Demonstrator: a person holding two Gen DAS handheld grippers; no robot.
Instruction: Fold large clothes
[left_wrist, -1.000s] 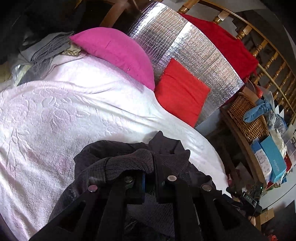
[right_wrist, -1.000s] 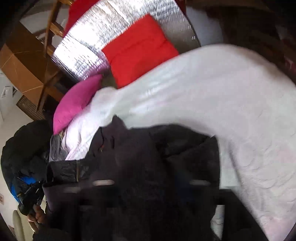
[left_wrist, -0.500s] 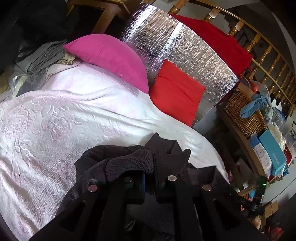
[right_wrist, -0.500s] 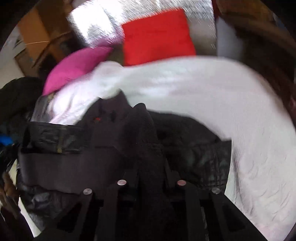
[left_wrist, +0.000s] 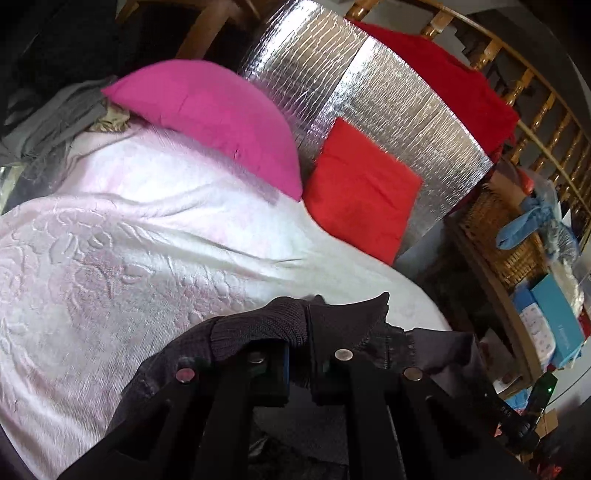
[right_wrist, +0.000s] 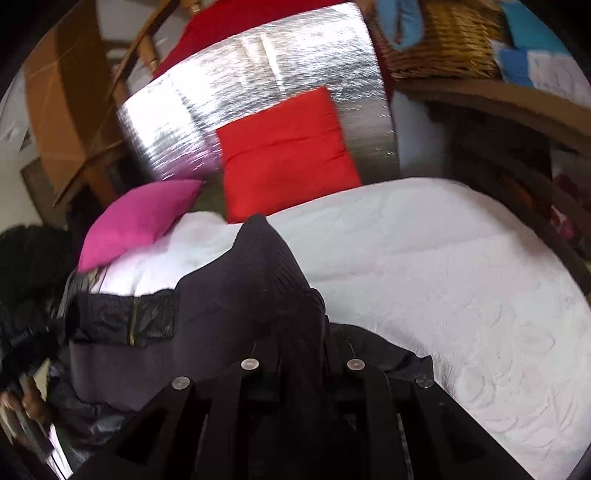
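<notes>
A dark jacket with ribbed knit trim and a shiny black zipped panel hangs between my two grippers above a bed with a pale pink-white embossed cover. My left gripper is shut on the jacket's ribbed edge and collar. My right gripper is shut on a peak of the jacket's ribbed knit, which stands up between the fingers. The jacket's lower part is hidden under both grippers.
A magenta pillow and a red cushion lean on a silver foil board at the bed's head. A wicker basket and boxes sit on a wooden shelf at right. Grey clothes lie far left.
Both grippers have lifted the jacket and pulled it back from the pillows. The right view has swung up and steadied, and the jacket is stretched wider between them.
</notes>
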